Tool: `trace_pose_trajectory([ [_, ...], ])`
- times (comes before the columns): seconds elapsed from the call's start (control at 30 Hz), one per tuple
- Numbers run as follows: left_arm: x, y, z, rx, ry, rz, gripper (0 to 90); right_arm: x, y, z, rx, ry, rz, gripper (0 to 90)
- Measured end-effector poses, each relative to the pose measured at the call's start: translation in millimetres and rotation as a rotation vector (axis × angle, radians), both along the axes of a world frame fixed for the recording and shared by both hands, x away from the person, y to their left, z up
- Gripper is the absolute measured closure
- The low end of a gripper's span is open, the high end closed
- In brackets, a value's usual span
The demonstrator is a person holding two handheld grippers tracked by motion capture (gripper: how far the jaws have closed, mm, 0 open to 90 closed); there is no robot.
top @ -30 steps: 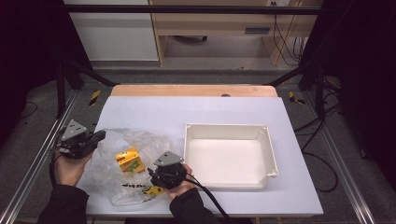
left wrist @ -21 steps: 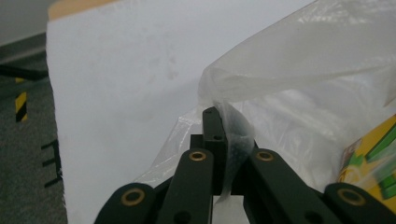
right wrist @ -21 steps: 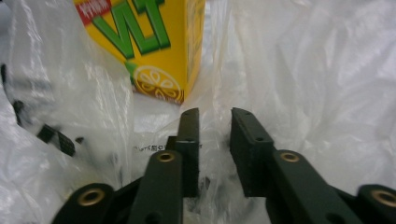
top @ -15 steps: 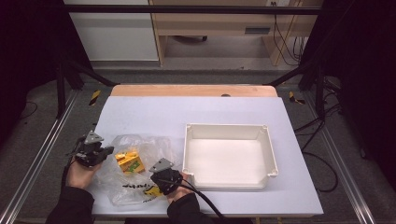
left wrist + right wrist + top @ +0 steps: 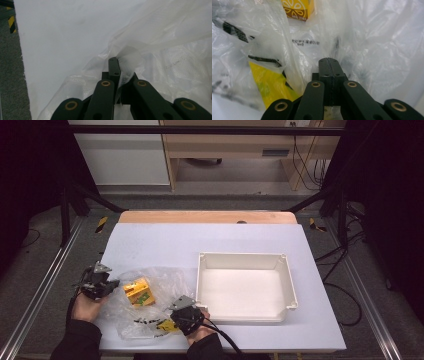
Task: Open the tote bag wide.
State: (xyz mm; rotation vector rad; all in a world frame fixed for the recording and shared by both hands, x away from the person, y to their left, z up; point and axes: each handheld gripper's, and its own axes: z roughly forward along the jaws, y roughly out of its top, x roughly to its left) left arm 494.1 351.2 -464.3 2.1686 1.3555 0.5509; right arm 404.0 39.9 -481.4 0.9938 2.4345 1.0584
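Grippers left, right clamp plastic bag (yellow box inside).

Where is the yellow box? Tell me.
In the high view the yellow box lies inside the clear plastic bag at the table's near left, left of the white tray.

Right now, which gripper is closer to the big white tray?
Right. The right gripper sits just off the white tray's near-left corner, on the plastic bag. The left gripper is across the bag, near the table's left edge.

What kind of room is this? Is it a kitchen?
Probably a lab or workshop, not a kitchen: a work table inside a metal frame, cables along the floor, and a hand-held gripper.
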Motion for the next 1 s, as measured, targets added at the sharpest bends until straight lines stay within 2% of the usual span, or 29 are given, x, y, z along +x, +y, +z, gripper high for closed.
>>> trace_pose_trajectory([
  [0.07,-0.9,2.8,0.8,-0.02,-0.005,0.001,89.5,-1.3,-5.0,-0.6,0.009,0.01,0.005,89.2],
  [0.1,-1.8,3.6,2.3,-0.035,-0.017,0.003,89.4,-1.7,-7.5,-1.4,0.023,0.002,0.027,81.3],
  [0.13,-3.4,4.7,5.2,-0.051,-0.028,0.002,88.7,-2.4,-7.9,-1.3,0.023,-0.008,0.02,78.9],
  [0.17,-6.0,5.6,9.1,-0.077,-0.052,0.006,84.8,-2.7,-8.4,-0.4,0.029,-0.014,0.033,77.9],
  [0.2,-6.0,5.6,9.1,-0.077,-0.052,0.006,81.8,-2.7,-8.4,-0.4,0.029,-0.014,0.033,77.9],
  [0.23,-12.6,8.6,19.3,-0.124,-0.094,0.008,77.9,-5.2,-7.2,3.1,0.045,-0.039,0.052,73.2],
  [0.33,-25.8,11.4,35.8,-0.173,-0.18,0.012,69.7,-8.2,-5.0,9.2,0.063,-0.073,0.064,70.2],
  [0.37,-31.2,12.9,42.2,-0.203,-0.206,0.009,67.1,-9.2,-4.2,11.6,0.069,-0.082,0.063,69.7],
  [0.43,-37.1,12.6,51.2,-0.217,-0.241,0.008,64.8,-10.7,-3.6,16.5,0.083,-0.1,0.062,66.8],
  [0.47,-37.1,12.6,51.2,-0.217,-0.241,0.008,63.1,-11.1,-3.9,18.8,0.094,-0.111,0.063,66.4],
  [0.5,-43.3,10.9,60.7,-0.249,-0.293,-0.006,62.7,-11.5,-4.1,21.1,0.103,-0.12,0.065,65.1],
  [0.6,-48.9,2.5,73.8,-0.282,-0.336,-0.045,61.9,-13.2,-4.2,27.2,0.13,-0.152,0.064,63.3],
  [0.7,-52.3,-12.2,82.8,-0.284,-0.362,-0.098,62.0,-13.0,-4.1,30.5,0.137,-0.159,0.062,61.7],
  [0.8,-52.8,-27.7,85.4,-0.256,-0.37,-0.145,62.7,-11.2,-3.4,31.2,0.143,-0.163,0.057,58.8],
  [0.9,-47.0,-39.4,82.0,-0.229,-0.353,-0.194,66.5,-8.2,-1.3,29.6,0.138,-0.156,0.054,57.6],
  [0.93,-47.0,-39.4,82.0,-0.229,-0.353,-0.194,67.7,-8.2,-1.3,29.6,0.138,-0.156,0.054,57.6],
  [0.97,-39.0,-47.2,77.7,-0.193,-0.339,-0.224,71.5,-6.4,0.6,27.0,0.123,-0.152,0.056,59.2],
  [1.0,-35.0,-49.4,75.6,-0.189,-0.331,-0.235,74.6,-6.1,1.2,26.1,0.122,-0.147,0.054,60.7],
])
